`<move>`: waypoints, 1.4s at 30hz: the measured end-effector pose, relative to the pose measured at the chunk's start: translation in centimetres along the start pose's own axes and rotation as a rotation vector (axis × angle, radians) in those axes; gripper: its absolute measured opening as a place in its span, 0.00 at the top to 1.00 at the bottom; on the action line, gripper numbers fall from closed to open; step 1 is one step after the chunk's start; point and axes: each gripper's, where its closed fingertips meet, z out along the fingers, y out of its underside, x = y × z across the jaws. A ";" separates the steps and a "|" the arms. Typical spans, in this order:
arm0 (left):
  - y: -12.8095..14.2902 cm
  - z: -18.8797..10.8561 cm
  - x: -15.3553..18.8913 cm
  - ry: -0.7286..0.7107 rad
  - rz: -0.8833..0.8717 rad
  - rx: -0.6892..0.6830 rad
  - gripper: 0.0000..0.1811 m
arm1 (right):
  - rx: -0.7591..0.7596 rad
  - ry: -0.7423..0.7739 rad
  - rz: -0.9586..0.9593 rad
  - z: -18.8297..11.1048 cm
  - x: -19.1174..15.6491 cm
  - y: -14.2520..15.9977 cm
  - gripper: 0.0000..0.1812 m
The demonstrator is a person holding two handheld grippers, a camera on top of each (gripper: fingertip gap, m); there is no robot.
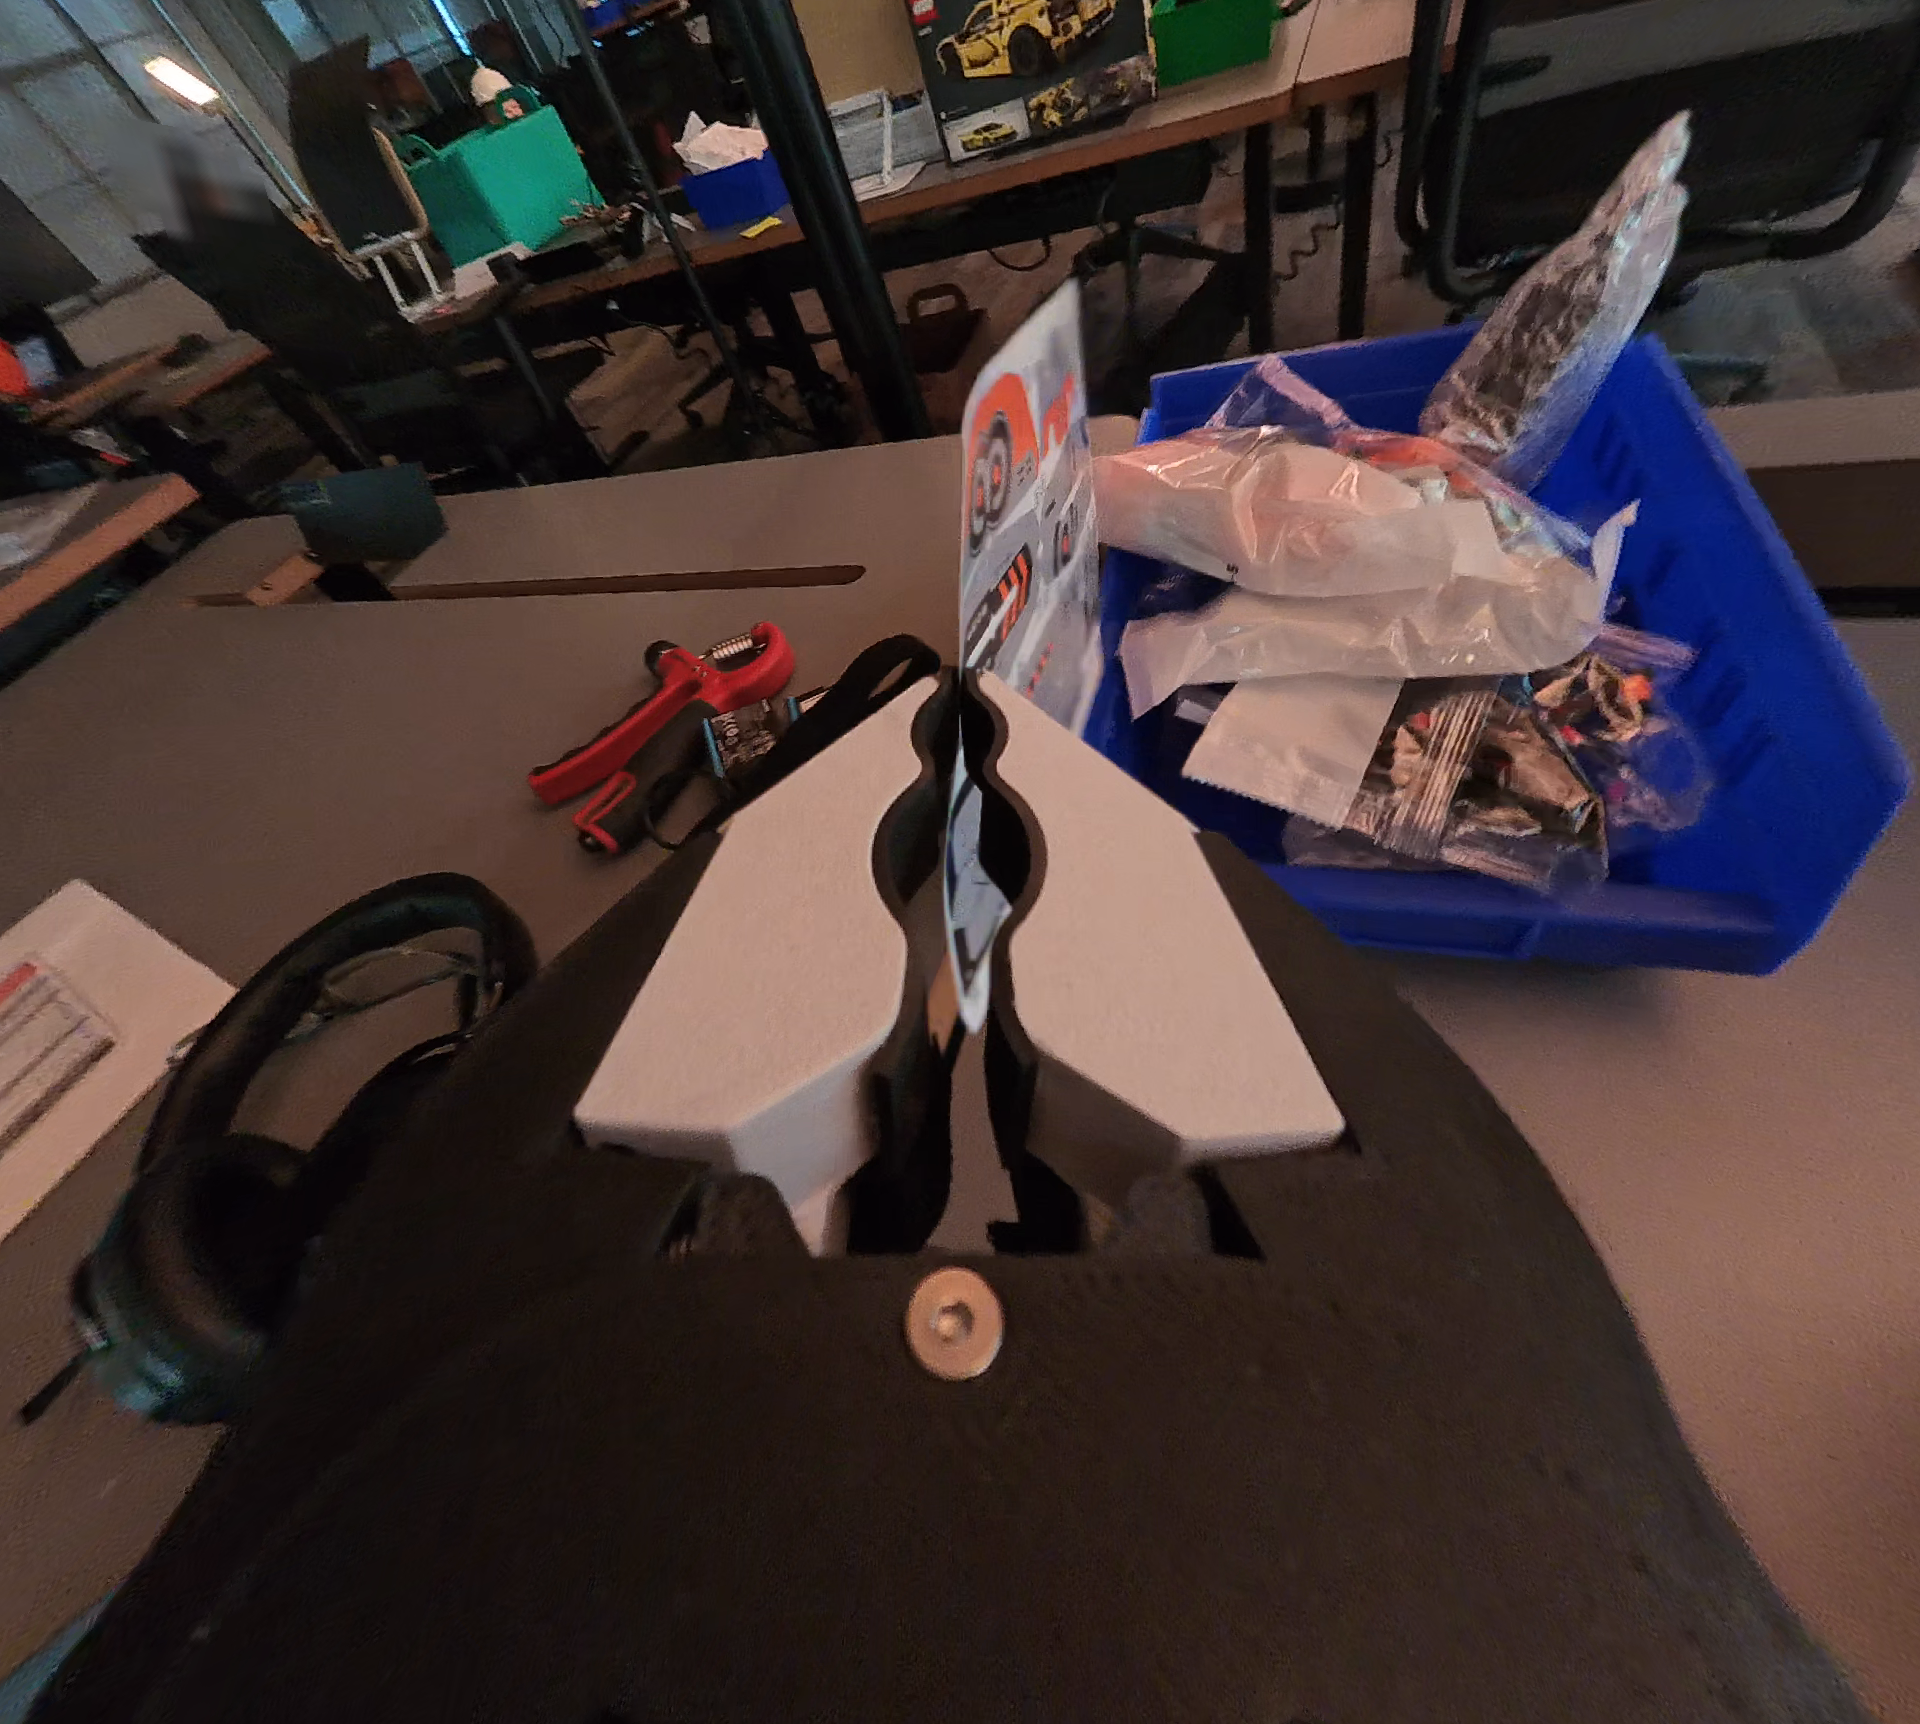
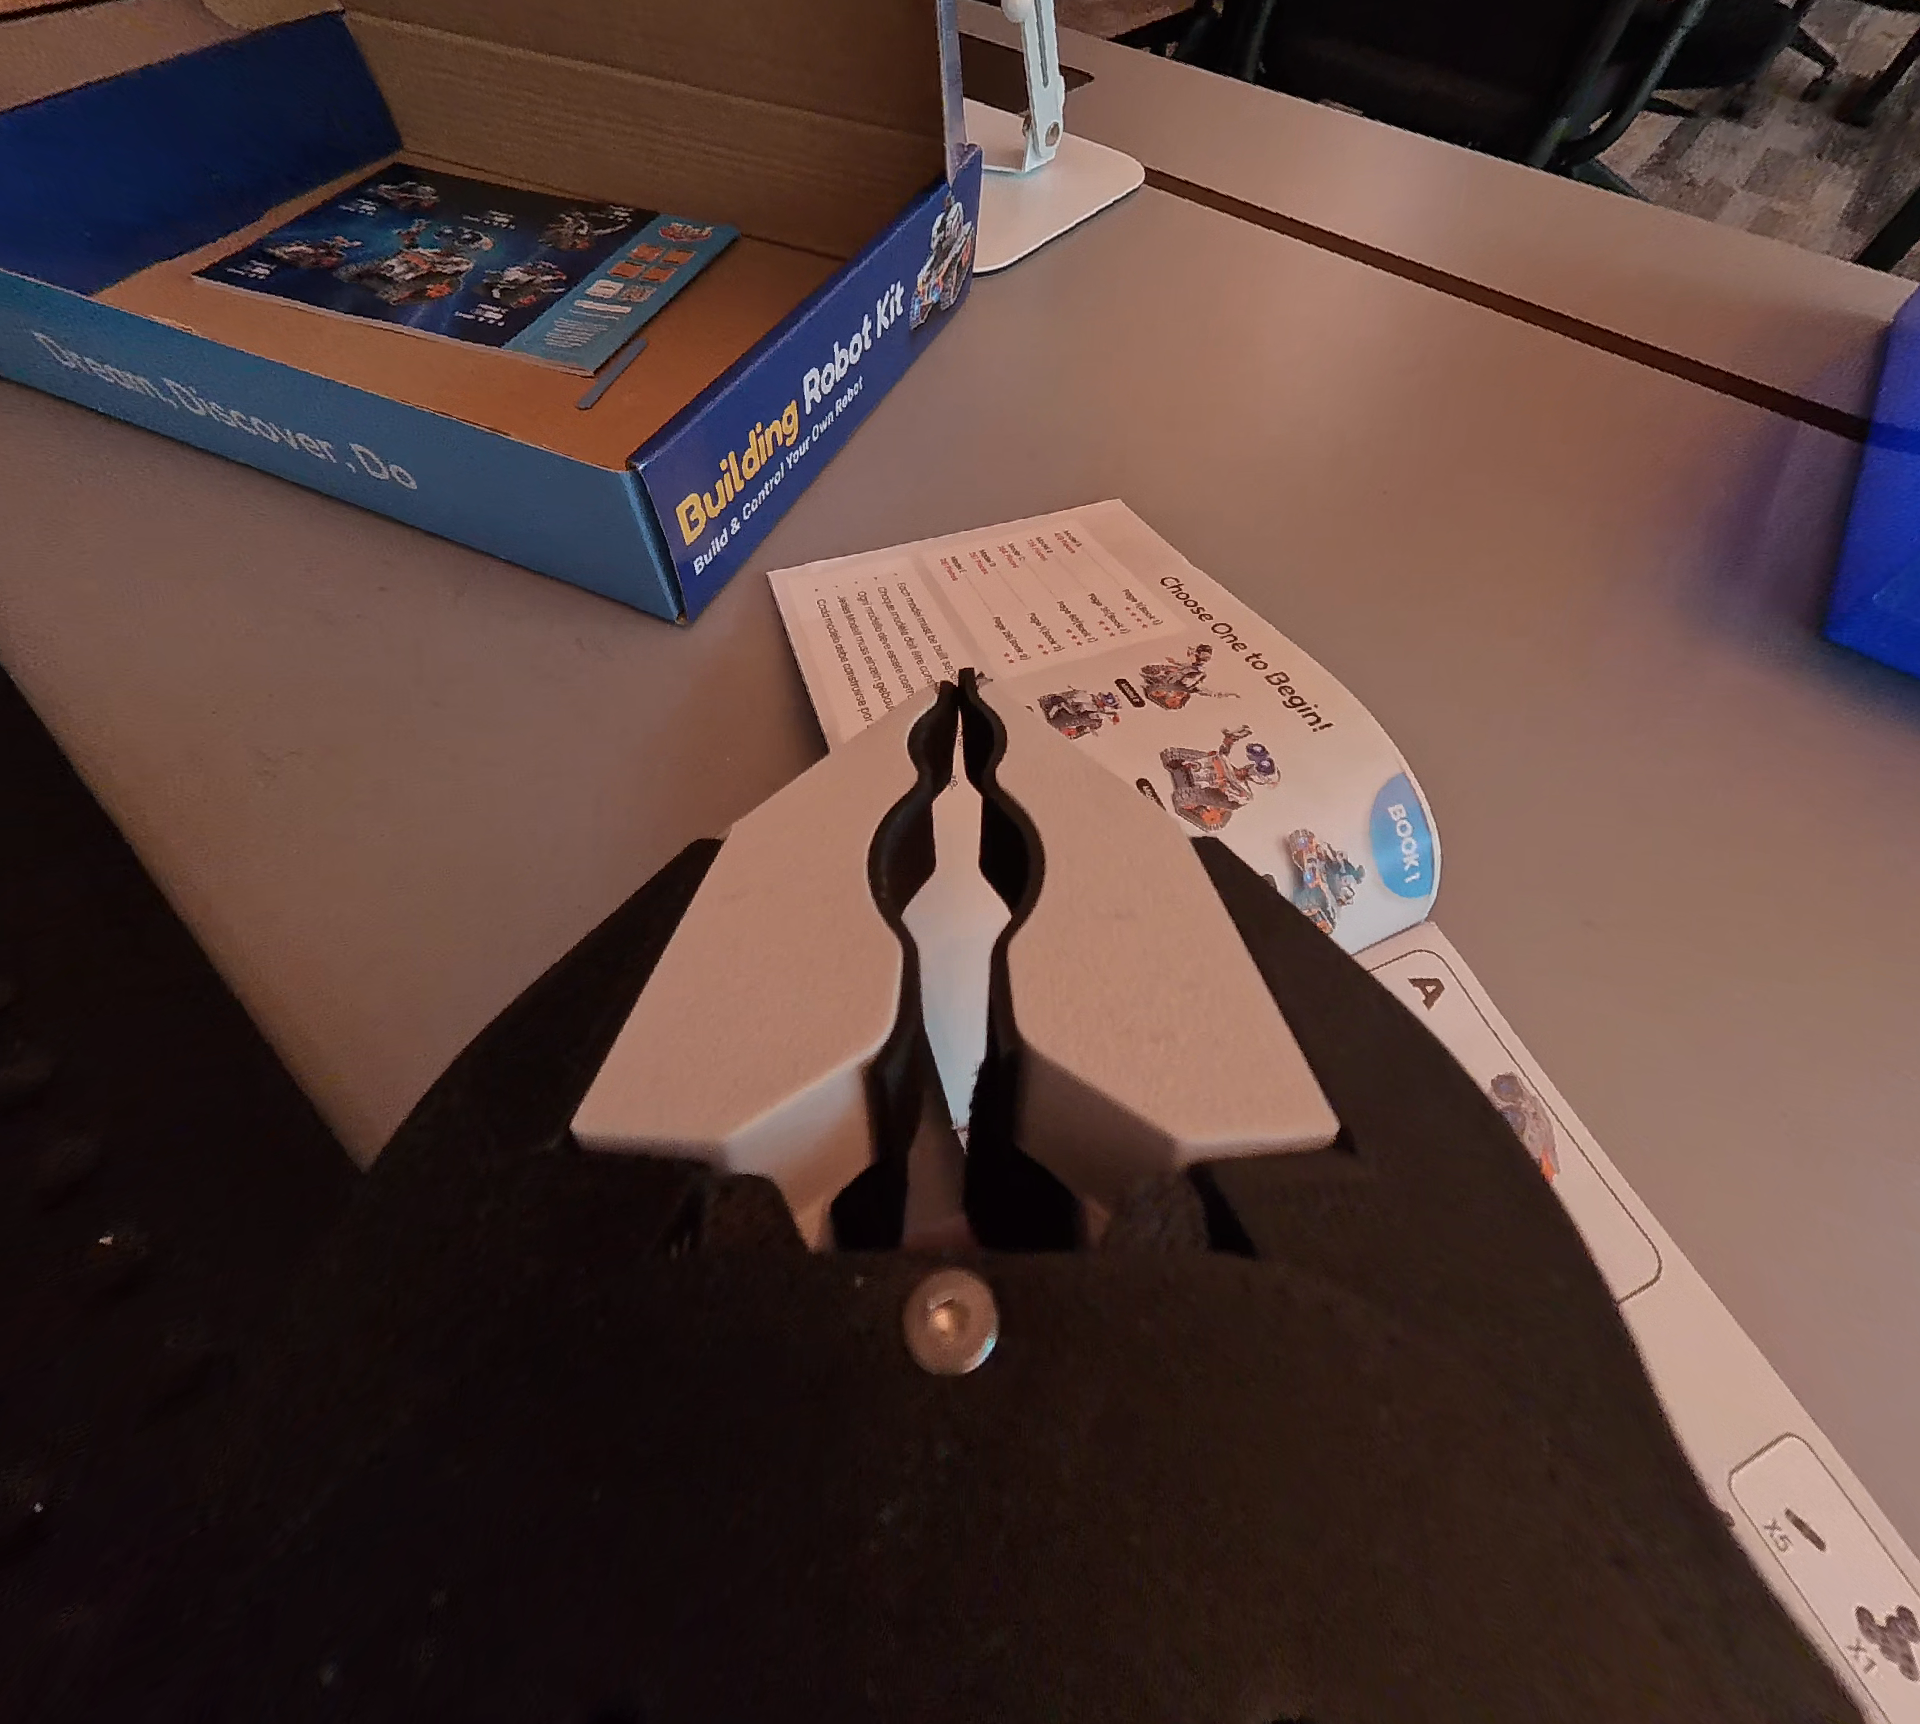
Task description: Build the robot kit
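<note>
One blue bin (image 1: 1787,739), one open box (image 2: 665,469) — left hand-held gripper (image 1: 958,687) clamps a sticker sheet (image 1: 1023,521), right hand-held gripper (image 2: 961,687) pinched together over a booklet (image 2: 1195,718).

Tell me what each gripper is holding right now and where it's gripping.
The left gripper pinches a sticker sheet near its lower end. The right gripper is shut on nothing, above a booklet.

Two tabletops, two clusters

Left wrist view: the bin (image 1: 1766,718) of bags (image 1: 1351,594) sits right of the hand tool (image 1: 665,718), headphones (image 1: 291,1124) nearer (lower left). Right wrist view: a booklet (image 2: 1164,718) lies before the open box (image 2: 499,469), a leaflet (image 2: 468,261) inside it.
</note>
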 end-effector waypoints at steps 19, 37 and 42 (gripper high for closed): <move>2.2 4.9 2.4 0.053 -0.231 -0.081 1.00 | 0.010 -0.020 -0.013 0.0 -0.5 0.0 1.00; 4.4 3.5 3.3 0.007 -0.222 -0.009 1.00 | 0.018 -0.020 -0.029 -0.1 -0.7 0.0 1.00; 5.8 4.7 6.0 0.109 -0.184 -0.092 0.90 | 0.018 -0.020 -0.035 -0.2 -0.8 0.0 1.00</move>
